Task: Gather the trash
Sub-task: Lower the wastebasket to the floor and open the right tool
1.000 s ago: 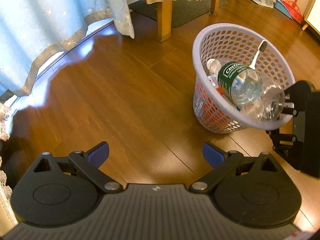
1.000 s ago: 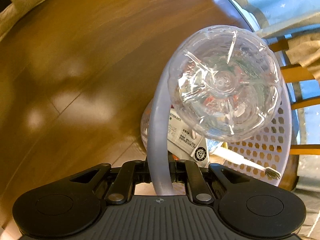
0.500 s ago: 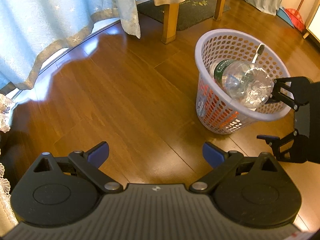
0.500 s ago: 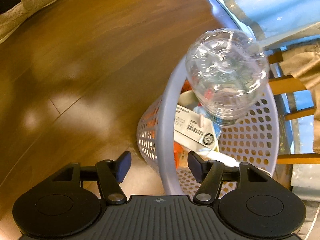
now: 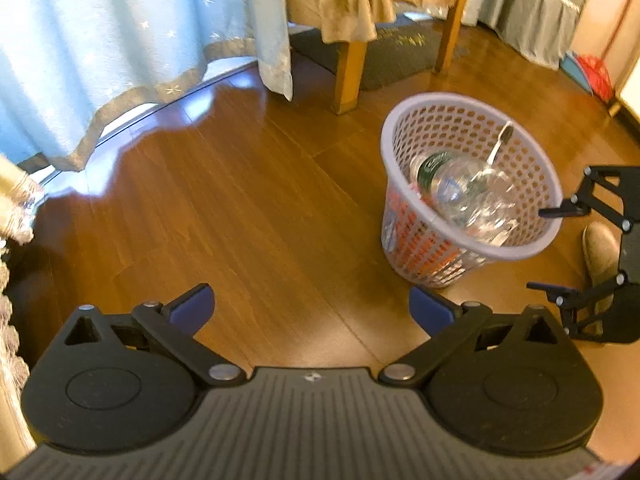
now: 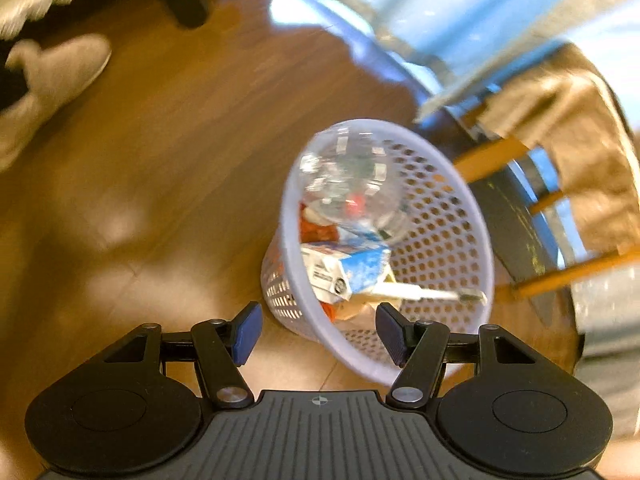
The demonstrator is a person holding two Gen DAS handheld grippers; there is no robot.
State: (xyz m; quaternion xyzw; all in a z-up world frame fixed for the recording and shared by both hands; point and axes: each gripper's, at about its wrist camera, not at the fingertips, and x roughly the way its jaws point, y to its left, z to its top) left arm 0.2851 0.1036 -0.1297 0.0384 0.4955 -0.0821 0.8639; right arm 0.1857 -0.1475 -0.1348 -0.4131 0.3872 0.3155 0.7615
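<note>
A white perforated basket (image 5: 404, 128) stands on the wooden floor and holds trash. Inside lie a clear plastic bottle (image 5: 460, 188) with a green label and a toothbrush (image 5: 498, 146). From the right wrist view the basket (image 6: 289, 216) is below and ahead, with the bottle (image 6: 348, 184), a blue-and-white carton (image 6: 344, 272) and the toothbrush (image 6: 440, 294) in it. My right gripper (image 6: 318, 320) is open and empty above the basket's near rim; it also appears right of the basket as my right gripper (image 5: 536, 248). My left gripper (image 5: 310, 300) hangs open over bare floor.
Wooden chair legs (image 5: 348, 72) and a dark mat (image 5: 400, 52) lie behind the basket. A blue curtain (image 5: 120, 40) hangs at the back left. A beige slipper (image 5: 600, 248) sits right of the basket, and a slipper (image 6: 48, 76) shows in the right wrist view.
My right gripper opened off the basket rim and lifted away. The bottle slid from the rim down into the basket. My left gripper rose and drew back a little.
</note>
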